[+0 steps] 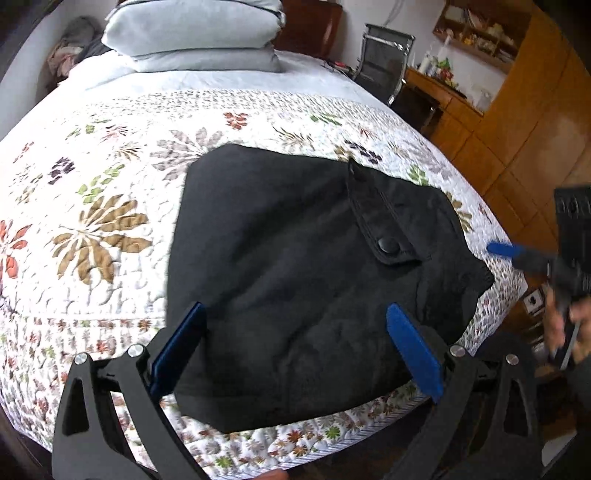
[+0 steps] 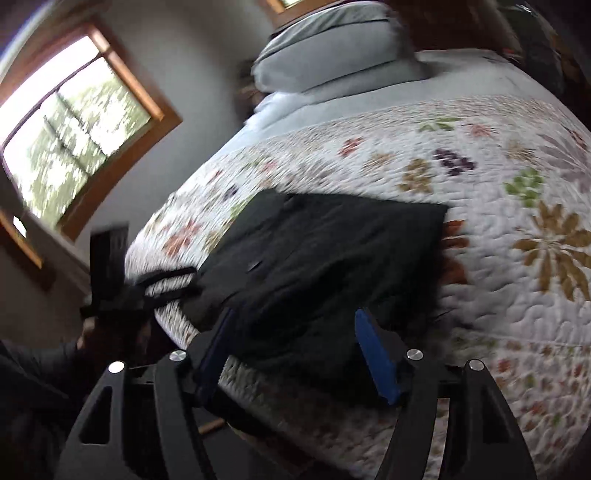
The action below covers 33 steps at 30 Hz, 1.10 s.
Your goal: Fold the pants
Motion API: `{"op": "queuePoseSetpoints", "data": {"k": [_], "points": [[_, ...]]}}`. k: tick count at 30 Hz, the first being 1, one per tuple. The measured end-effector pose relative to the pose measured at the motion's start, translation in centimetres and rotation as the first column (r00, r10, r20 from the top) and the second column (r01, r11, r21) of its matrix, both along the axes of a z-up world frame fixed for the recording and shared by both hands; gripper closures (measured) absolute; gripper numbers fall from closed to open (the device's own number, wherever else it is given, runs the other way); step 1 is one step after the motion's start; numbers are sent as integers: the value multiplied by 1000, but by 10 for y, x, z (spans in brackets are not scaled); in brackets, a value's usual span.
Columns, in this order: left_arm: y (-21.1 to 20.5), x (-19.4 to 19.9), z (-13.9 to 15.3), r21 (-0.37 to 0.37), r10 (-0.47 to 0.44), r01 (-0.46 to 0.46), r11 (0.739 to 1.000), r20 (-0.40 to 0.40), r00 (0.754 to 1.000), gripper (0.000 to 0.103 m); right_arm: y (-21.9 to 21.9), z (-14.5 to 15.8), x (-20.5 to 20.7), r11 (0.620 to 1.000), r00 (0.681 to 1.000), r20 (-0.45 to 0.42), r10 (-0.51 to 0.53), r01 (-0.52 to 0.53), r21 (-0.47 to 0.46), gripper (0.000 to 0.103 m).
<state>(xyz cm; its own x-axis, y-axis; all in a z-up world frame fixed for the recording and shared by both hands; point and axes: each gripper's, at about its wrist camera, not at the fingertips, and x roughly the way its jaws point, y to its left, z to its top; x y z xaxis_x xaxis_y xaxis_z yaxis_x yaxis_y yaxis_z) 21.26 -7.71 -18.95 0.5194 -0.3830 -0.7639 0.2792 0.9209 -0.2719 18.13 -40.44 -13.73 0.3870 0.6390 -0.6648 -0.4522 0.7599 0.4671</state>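
Closest to me, my left gripper [image 1: 295,347] hangs with its blue fingers [image 1: 413,350] spread wide and nothing between them, just above the near edge of the black pants [image 1: 295,280]. My right gripper [image 2: 299,354] is equally wide and empty, off the bundle's right corner, and its view is smeared, so I cannot judge its height over the cloth. The pants lie folded into a compact block on the floral quilt [image 1: 96,206], near the foot edge of the bed, with a buttoned pocket flap [image 1: 384,236] on top. The fold looks close to finished, I judge, so the risk is mine to make: a low finger could snag the flap or drag the top layer and open the fold. A push toward me could slide the block off the quilt's edge, which sits just beside it. Farther off, the stacked pillows [image 1: 195,33] and desk chair [image 1: 384,62] are well apart and pose no trouble.
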Motion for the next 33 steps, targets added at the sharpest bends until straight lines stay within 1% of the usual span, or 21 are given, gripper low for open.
{"op": "queuePoseSetpoints", "data": {"k": [1,2,3,5,7,9,12,15,16,17,19,20,22,25,27,29,31,33], "points": [[3,-1,1,0,6,-6,1000,1,1000,5,10,-4,-1,1000,1000,-4,20,-21,-24,38],[5,-1,0,3,11,-11,1000,-1,1000,5,18,-12,1,998,1000,-20,23,-24,-59,37],[6,0,-3,8,15,-15,1000,-8,1000,5,19,-19,3,997,999,-46,21,-25,-71,38],[8,3,-9,12,21,-21,1000,-27,999,5,16,-32,8,995,996,-88,-5,-4,-97,46],[12,4,-18,9,24,-23,1000,-57,998,5,10,-38,10,996,994,-109,-11,1,-94,50],[15,6,-28,6,33,-32,999,-84,996,4,7,-43,10,995,993,-120,-9,-3,-100,51],[18,4,-34,-5,27,-28,1000,-86,996,3,4,-42,7,994,993,-117,-6,-7,-114,51],[22,6,-33,-15,33,-35,999,-91,995,3,-3,-27,3,993,995,-93,-45,34,-116,48],[23,6,-31,-18,35,-36,999,-89,995,3,-5,-21,2,991,995,-71,-64,55,-119,43],[24,5,-28,-17,33,-34,999,-80,996,3,-7,-16,4,990,995,-50,-86,80,-113,42],[25,4,-24,-12,29,-30,999,-70,997,3,-10,-14,9,990,993,-52,-106,100,-102,42],[25,5,-22,-10,27,-28,1000,-68,997,3,-9,-16,11,988,992,-51,-112,106,-112,42],[25,6,-17,0,29,-29,1000,-61,998,3,-8,-22,17,989,991,-72,-109,102,-104,42],[27,8,-9,12,32,-32,999,-46,998,3,-5,-33,19,988,989,-106,-104,90,-125,41],[28,11,-6,14,35,-34,999,-45,998,3,-7,-43,23,983,984,-135,-113,92,-156,41],[28,13,-3,52,47,-45,998,-40,998,3,-9,-45,22,982,983,-144,-114,90,-166,42],[25,11,4,95,59,-57,994,-24,998,3,-13,-40,19,983,981,-146,-126,104,-150,41],[25,8,14,115,64,-63,991,-1,998,3,-16,-28,15,975,980,-117,-163,142,-168,34]]}}
